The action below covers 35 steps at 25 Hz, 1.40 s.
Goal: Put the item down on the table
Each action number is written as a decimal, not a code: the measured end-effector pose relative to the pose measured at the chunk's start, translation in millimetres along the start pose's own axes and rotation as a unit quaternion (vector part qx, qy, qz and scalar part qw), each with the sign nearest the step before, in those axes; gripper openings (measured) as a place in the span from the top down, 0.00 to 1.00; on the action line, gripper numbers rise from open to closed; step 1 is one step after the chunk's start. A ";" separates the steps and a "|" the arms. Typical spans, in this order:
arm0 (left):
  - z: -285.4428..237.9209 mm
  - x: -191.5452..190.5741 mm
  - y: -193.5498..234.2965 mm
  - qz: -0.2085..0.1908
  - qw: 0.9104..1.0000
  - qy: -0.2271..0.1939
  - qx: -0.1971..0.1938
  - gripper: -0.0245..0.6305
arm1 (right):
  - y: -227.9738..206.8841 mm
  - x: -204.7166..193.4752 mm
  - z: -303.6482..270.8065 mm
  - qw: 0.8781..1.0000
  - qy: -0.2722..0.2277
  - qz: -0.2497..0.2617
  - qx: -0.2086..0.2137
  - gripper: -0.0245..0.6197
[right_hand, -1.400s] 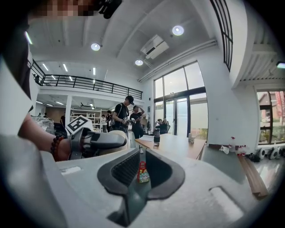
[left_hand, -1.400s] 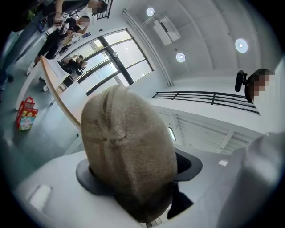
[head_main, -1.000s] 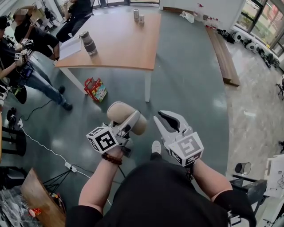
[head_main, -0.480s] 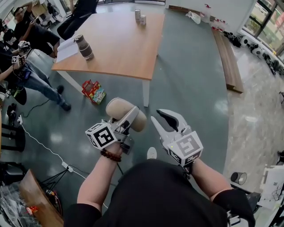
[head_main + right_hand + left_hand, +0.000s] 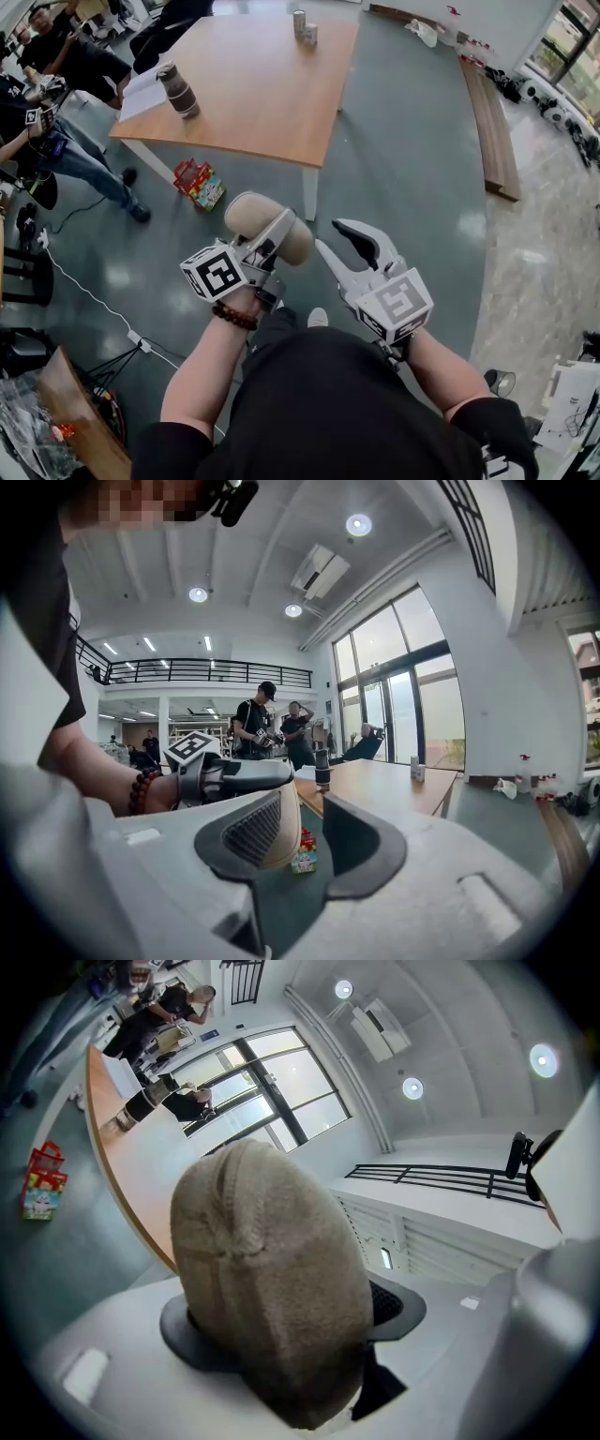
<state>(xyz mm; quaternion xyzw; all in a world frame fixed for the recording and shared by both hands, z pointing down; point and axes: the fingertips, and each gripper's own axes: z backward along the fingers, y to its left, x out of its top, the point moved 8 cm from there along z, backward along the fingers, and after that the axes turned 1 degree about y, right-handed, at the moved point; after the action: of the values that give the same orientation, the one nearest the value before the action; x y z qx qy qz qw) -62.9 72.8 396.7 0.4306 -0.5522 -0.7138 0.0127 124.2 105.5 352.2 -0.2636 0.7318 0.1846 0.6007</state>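
My left gripper (image 5: 279, 230) is shut on a beige, felt-like roll (image 5: 248, 214), held in the air above the grey floor in front of the person's body. In the left gripper view the roll (image 5: 272, 1288) fills the space between the dark pads (image 5: 398, 1302). My right gripper (image 5: 330, 236) hovers just right of it; its jaws are opening and nothing is between them. The right gripper view shows that gap (image 5: 305, 841) with only floor behind it. The wooden table (image 5: 253, 84) stands ahead, beyond both grippers.
On the table stand a dark tumbler (image 5: 175, 89), two small cans (image 5: 304, 25) and a sheet of paper (image 5: 141, 94). A red toy box (image 5: 200, 185) lies on the floor by the table's leg. People (image 5: 56, 94) crowd the left side; a long bench (image 5: 492, 122) runs along the right.
The right gripper's jaws have spread a little. Both grippers and the roll have risen slightly in the view, and the table has drawn nearer. The left gripper's hold is unchanged.
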 end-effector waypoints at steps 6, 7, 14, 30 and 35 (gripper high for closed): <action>-9.0 9.0 15.7 0.026 1.000 0.002 0.000 0.41 | -1.2 0.6 -24.1 1.000 0.014 0.009 0.024 0.69; -10.3 12.5 19.6 0.030 1.000 0.001 0.000 0.41 | -1.8 1.5 -29.3 0.999 0.016 0.011 0.025 0.68; -30.3 42.6 45.2 0.061 0.998 -0.003 -0.001 0.41 | -12.9 5.9 -72.7 0.998 0.047 0.031 0.033 0.55; -78.9 118.2 97.2 0.097 0.994 0.029 -0.047 0.41 | -38.6 22.4 -194.8 0.994 0.100 0.041 0.023 0.40; -88.9 133.0 102.1 0.092 0.993 0.040 -0.058 0.41 | -44.6 25.6 -214.5 0.993 0.112 0.049 0.007 0.40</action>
<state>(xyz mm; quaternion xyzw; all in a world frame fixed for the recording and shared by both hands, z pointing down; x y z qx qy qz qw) -137.3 -101.8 396.7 0.4051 -0.5459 -0.7226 0.1254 -20.0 -60.0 374.4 -0.2426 0.8076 0.1781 0.5071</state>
